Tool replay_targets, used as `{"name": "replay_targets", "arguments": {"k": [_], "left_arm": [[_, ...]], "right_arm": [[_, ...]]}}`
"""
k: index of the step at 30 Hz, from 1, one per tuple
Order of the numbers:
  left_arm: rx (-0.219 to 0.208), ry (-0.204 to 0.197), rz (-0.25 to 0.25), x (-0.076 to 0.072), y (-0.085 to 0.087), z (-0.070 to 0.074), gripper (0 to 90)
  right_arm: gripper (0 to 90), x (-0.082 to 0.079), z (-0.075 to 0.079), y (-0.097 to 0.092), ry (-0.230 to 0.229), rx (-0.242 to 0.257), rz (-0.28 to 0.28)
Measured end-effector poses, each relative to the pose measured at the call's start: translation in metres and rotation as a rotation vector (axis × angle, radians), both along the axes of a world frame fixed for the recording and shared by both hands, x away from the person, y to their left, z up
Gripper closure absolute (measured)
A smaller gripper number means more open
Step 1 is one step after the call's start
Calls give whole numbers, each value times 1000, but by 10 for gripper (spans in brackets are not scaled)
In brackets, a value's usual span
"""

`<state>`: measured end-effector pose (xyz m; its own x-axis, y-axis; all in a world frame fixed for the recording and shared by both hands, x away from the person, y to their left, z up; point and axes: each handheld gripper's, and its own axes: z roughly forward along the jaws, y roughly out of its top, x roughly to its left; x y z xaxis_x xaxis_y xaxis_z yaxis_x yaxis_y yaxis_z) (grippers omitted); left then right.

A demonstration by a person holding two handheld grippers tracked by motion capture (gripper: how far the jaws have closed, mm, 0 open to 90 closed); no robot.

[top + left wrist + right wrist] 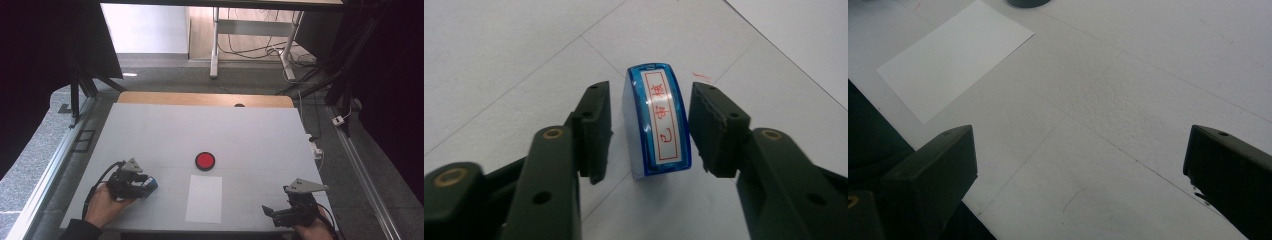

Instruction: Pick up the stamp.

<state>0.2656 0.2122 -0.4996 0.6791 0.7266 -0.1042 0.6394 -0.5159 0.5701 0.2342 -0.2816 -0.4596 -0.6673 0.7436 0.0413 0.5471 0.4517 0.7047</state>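
We note the left gripper [150, 184] low at the near-left part of the white table [150, 130], held in the person's left hand [107, 205]. Between its jaws stands a blue stamp [659, 122] — clear blue casing, white label with red characters along its top. In the left gripper view the right pad sits against the stamp's side or just off it, while a narrow strip of table shows between the left pad and the casing; we cannot tell whether the pads press on it. The stamp rests on the table surface, left of the white sheet of paper [204, 198].

The right gripper [272, 214] lies at the near-right part of the table, jaws spread wide, with bare table between them. Its view catches the paper [953, 57] off to the upper left.

A round red ink pad [205, 160] in a black rim sits just beyond the paper's far edge — well apart from both grippers.
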Motion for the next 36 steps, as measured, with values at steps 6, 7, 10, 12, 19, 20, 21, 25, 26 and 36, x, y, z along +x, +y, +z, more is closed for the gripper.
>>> {"name": "replay_targets", "arguments": {"k": [6, 7, 10, 12, 19, 20, 21, 25, 26, 36], "left_arm": [[23, -3, -3, -1, -6, 0, 641], [23, -3, -3, -1, -6, 0, 669], [28, -12, -1, -1, -5, 1, 695], [24, -8, 2, -1, -5, 1, 697], [-26, 33, 17, 2, -2, 1, 700], [-29, 38, 21, 2, -2, 1, 700], [-26, 37, 25, 2, -2, 2, 702], [-32, 15, 18, 0, -2, 5, 703], [-34, 4, 18, -1, -2, 7, 703], [-18, -91, -3, -7, -4, 14, 703]], "right_arm": [[10, 0, 0, 0, 2, -2, 2], [10, 0, 0, 0, 2, -2, 2], [10, 0, 0, 0, 3, -3, 3], [10, 0, 0, 0, 2, -1, 3], [10, 0, 0, 1, 2, -2, 4], [10, 0, 0, 1, 2, -2, 4], [10, 0, 0, 1, 2, -2, 4], [10, 0, 0, 1, 1, -2, 5], [10, 0, 0, 1, 1, -2, 5], [10, 0, 0, 1, 1, -2, 6]]}}
